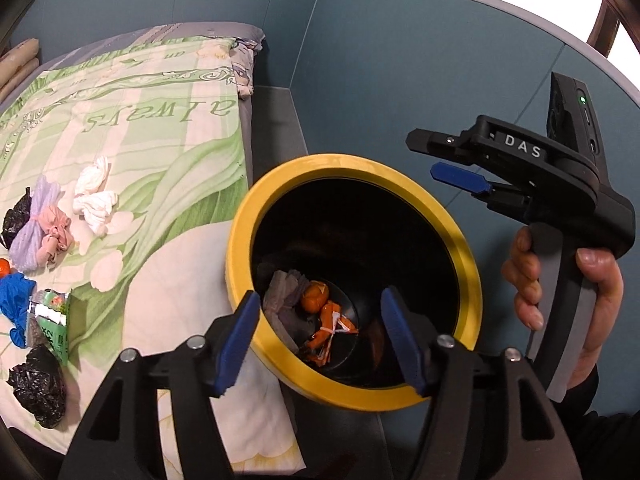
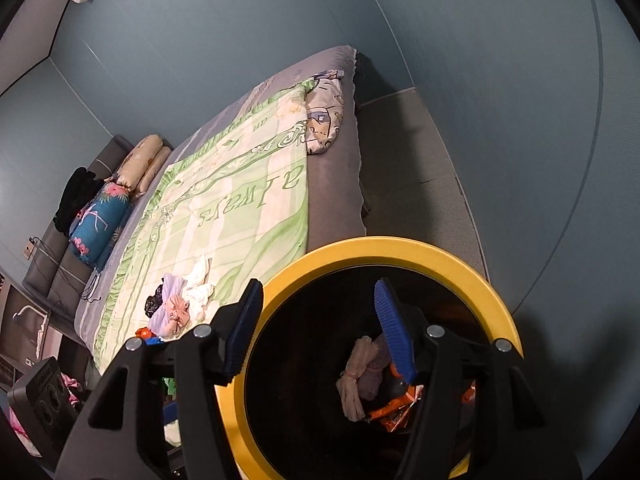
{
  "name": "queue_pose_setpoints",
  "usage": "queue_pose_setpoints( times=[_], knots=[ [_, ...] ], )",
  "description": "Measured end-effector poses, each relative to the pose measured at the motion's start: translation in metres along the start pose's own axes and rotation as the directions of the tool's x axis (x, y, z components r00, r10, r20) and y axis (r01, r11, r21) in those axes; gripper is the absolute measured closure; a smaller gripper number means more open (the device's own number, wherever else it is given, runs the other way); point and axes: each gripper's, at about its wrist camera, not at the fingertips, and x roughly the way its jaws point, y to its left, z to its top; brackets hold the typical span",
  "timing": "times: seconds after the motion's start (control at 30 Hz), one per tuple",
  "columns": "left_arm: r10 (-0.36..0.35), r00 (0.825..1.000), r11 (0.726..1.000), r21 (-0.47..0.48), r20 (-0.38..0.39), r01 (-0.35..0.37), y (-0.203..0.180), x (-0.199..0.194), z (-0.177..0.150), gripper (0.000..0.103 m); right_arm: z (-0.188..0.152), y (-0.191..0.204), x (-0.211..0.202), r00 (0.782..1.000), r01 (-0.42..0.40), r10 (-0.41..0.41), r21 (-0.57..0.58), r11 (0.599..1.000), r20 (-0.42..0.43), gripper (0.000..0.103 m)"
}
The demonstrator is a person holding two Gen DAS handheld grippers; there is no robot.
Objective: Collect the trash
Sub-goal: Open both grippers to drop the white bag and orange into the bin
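A black bin with a yellow rim [image 1: 464,256] [image 2: 460,258] stands beside the bed. Inside lie an orange wrapper [image 1: 328,330], an orange peel [image 1: 315,296] and crumpled tissue [image 1: 280,296] [image 2: 360,376]. My left gripper [image 1: 320,340] is open and empty, over the bin's near rim. My right gripper [image 2: 320,328] is open and empty above the bin mouth; it also shows in the left wrist view [image 1: 460,160]. On the bed lie white knotted bags [image 1: 94,196], a purple and pink bundle [image 1: 40,228], black bags [image 1: 38,386], a blue bag [image 1: 16,304] and a green wrapper [image 1: 56,320].
The bed has a green and white quilt [image 1: 160,128] [image 2: 240,200] and pillows [image 2: 100,216] at its far end. A blue-grey wall [image 1: 400,60] runs behind the bin. A grey floor strip [image 2: 412,184] lies between bed and wall.
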Motion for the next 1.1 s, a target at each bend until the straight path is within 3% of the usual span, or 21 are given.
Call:
queue_pose_setpoints(
  times=[0.17, 0.43, 0.8, 1.1],
  knots=[
    [0.016, 0.999, 1.000, -0.027, 0.033, -0.015, 0.010, -0.011, 0.004, 0.028, 0.000, 0.004, 0.000, 1.000, -0.015, 0.015, -0.014, 1.000, -0.005, 0.045],
    [0.075, 0.992, 0.995, -0.077, 0.102, -0.067, 0.035, -0.039, 0.007, 0.018, 0.000, 0.023, -0.001, 0.999, -0.046, 0.046, -0.066, 0.997, -0.006, 0.040],
    [0.179, 0.973, 0.975, -0.159, 0.143, -0.156, 0.079, -0.073, -0.005, 0.016, -0.003, 0.082, 0.000, 0.994, -0.113, 0.110, -0.184, 0.976, -0.027, 0.036],
    [0.275, 0.948, 0.943, -0.237, 0.161, -0.233, 0.120, -0.107, -0.025, 0.014, -0.011, 0.129, 0.008, 0.988, -0.155, 0.143, -0.272, 0.950, -0.064, 0.035]
  ],
)
